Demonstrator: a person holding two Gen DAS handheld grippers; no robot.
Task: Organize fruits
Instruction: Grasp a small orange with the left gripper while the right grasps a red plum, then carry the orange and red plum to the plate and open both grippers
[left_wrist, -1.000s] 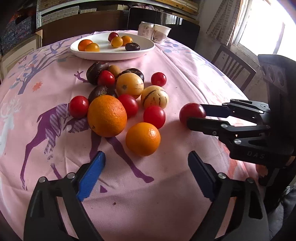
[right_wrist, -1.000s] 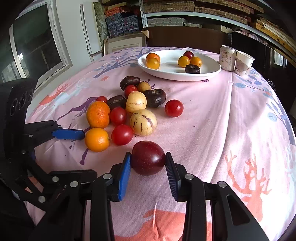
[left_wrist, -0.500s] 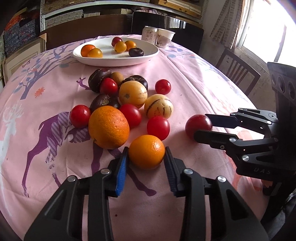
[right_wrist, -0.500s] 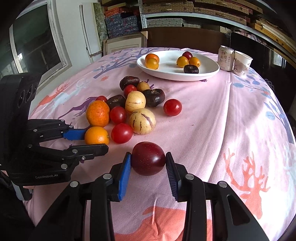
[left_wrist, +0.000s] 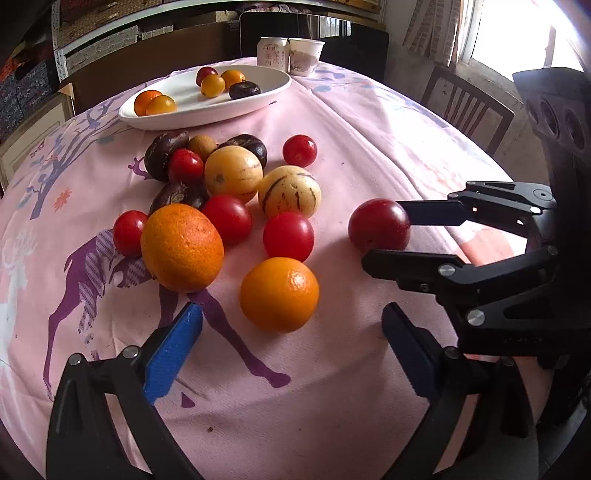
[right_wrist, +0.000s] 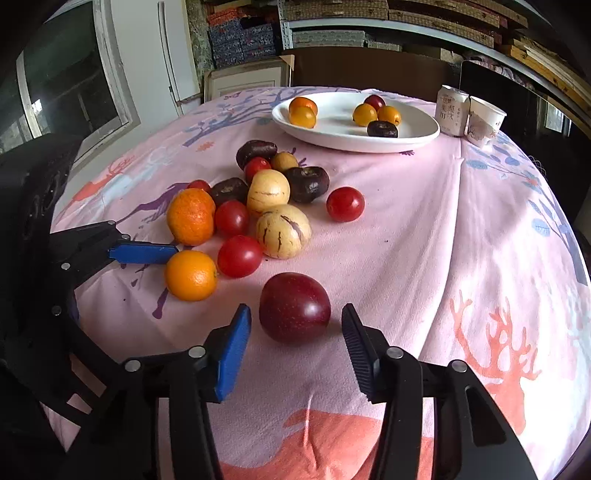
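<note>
A small orange (left_wrist: 279, 294) lies on the pink cloth just ahead of my left gripper (left_wrist: 291, 350), which is open and not touching it. A dark red plum (right_wrist: 294, 307) lies between the fingers of my right gripper (right_wrist: 295, 349), which is open with gaps on both sides. The plum (left_wrist: 379, 225) and right gripper (left_wrist: 384, 236) also show in the left wrist view. The left gripper (right_wrist: 155, 254) shows in the right wrist view beside the small orange (right_wrist: 191, 275). A white plate (left_wrist: 258, 99) with several fruits stands at the far side.
A pile of fruit sits mid-table: a big orange (left_wrist: 182, 247), red tomatoes (left_wrist: 289, 236), striped yellow melons (left_wrist: 289, 191) and dark fruits (left_wrist: 164, 149). A can (left_wrist: 272, 53) and paper cup (left_wrist: 304, 55) stand behind the plate. A chair (left_wrist: 467, 107) is at the right.
Both grippers have opened: the left let go of the small orange, the right let go of the plum. Both fruits rest on the cloth.
</note>
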